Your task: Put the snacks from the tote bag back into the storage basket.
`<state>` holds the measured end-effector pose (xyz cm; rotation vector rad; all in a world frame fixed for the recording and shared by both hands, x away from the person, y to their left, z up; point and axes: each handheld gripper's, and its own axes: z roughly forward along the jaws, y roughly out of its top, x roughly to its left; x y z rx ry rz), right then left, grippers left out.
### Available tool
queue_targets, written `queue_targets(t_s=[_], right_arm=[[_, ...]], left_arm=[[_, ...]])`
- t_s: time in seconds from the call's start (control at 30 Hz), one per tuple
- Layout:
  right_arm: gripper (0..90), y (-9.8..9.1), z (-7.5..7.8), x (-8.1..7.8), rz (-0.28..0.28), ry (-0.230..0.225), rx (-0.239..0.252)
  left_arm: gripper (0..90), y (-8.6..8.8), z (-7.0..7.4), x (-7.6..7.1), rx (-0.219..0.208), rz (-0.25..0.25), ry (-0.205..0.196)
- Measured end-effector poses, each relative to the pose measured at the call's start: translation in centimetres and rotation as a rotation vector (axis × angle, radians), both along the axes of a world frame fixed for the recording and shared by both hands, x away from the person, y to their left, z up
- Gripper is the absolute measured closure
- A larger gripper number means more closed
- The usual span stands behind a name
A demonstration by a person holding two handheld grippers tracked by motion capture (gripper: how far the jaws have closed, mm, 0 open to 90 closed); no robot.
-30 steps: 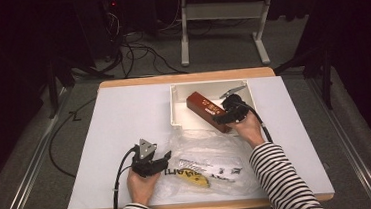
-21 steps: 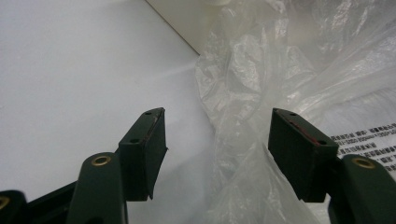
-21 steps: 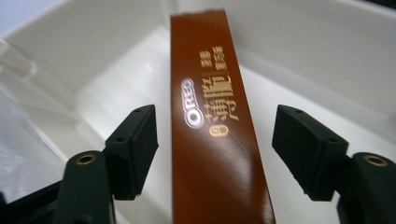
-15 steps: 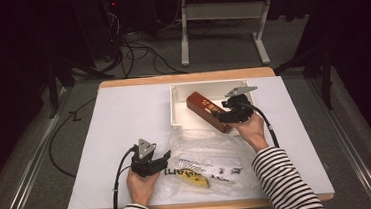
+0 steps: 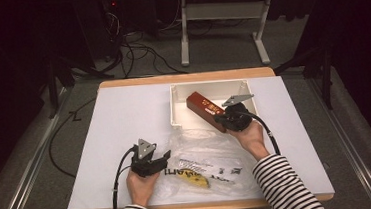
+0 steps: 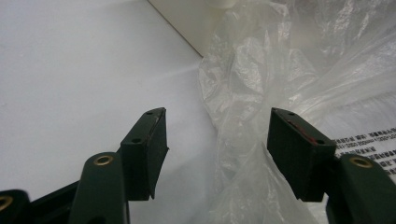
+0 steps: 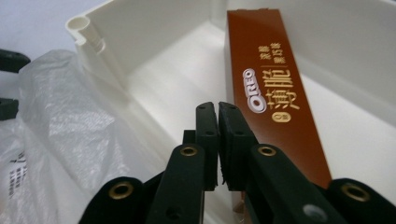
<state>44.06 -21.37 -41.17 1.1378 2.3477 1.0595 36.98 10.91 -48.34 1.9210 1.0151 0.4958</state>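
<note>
Wide bare white surface (image 5: 119, 119) at left of the high view. Right of centre, red-brown cookie box (image 5: 205, 110) leaning over white tray (image 5: 207, 86) front rim. Right gripper (image 5: 228, 117) just closed, empty, beside it. Left gripper (image 5: 158, 159) open at plastic bag (image 5: 202, 156) edge, lower centre.

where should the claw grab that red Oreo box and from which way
Grip the Oreo box across its two long narrow sides, near the end that sticks out over the white tray's front wall. Come from the person's side: it lies tilted, that end raised and free, while the far end sits down inside the tray.
</note>
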Motion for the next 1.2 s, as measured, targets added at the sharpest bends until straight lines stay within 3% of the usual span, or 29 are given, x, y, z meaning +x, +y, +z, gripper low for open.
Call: queue_targets(t_s=[0.17,0.33,0.5,0.57,1.2], right_arm=[[90.0,0.0,-1.1,-0.6,0.003,0.030,-0.010],[90.0,0.5,-0.8,-0.9,0.022,0.032,-0.036],[90.0,0.7,-1.6,-0.9,0.013,0.073,-0.052],[90.0,0.5,-2.0,-0.7,-0.003,0.082,-0.016],[90.0,-0.9,-2.9,0.3,-0.114,0.133,-0.058]], left_arm=[[39.0,0.1,0.0,0.0,-0.014,-0.001,0.001],[38.6,0.1,0.0,0.0,-0.011,-0.003,0.001],[37.9,0.2,0.0,0.0,-0.023,0.000,-0.001],[37.6,0.2,0.0,0.1,-0.022,-0.001,0.005],[37.7,0.4,0.0,-0.1,-0.046,-0.002,-0.008]])
